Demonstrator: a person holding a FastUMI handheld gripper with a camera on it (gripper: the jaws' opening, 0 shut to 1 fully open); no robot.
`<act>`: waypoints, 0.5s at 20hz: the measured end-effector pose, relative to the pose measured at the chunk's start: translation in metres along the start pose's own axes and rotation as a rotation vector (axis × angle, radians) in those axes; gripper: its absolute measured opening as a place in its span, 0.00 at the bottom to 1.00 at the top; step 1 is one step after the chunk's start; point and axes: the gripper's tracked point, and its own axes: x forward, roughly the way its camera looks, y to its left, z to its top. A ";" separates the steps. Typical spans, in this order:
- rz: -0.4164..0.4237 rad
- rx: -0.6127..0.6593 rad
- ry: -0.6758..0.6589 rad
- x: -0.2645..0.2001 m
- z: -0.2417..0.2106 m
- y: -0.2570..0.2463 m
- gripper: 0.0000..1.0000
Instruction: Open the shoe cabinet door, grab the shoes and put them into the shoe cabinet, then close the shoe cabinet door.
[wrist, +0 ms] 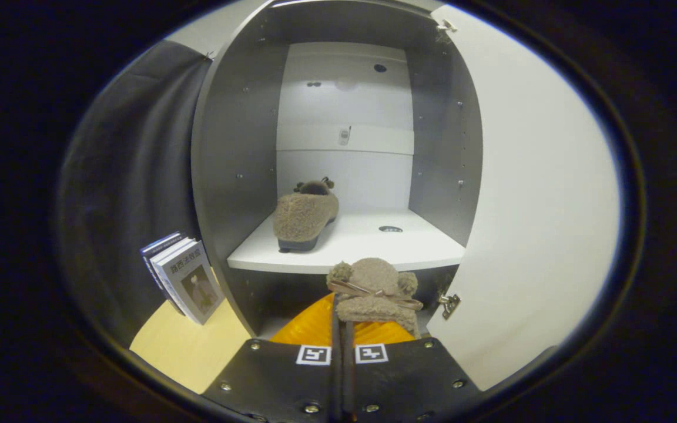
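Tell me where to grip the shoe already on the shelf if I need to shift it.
Grip the shoe on the shelf at its heel collar, coming straight in from the open cabinet front. Its heel faces outward and the toe points at the back wall. First release the second shoe, which the fingers now pinch.

Hand-held gripper (341, 329) with two flat plates and square markers

The gripper's body shows as two flat plates with a matte surface, one left and one right, meeting at a narrow straight seam in the middle. Each plate widens toward the near side. Small round metal screws sit along the outer edges and along the near edge of both plates. At the far end of each plate, just beside the seam, there is one square printed marker with a blocky pattern inside a pale border.
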 end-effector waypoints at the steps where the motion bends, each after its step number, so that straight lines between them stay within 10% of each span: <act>1: -0.003 0.005 0.003 0.001 -0.001 -0.001 0.01; 10: -0.033 0.024 -0.045 -0.007 0.028 -0.004 0.01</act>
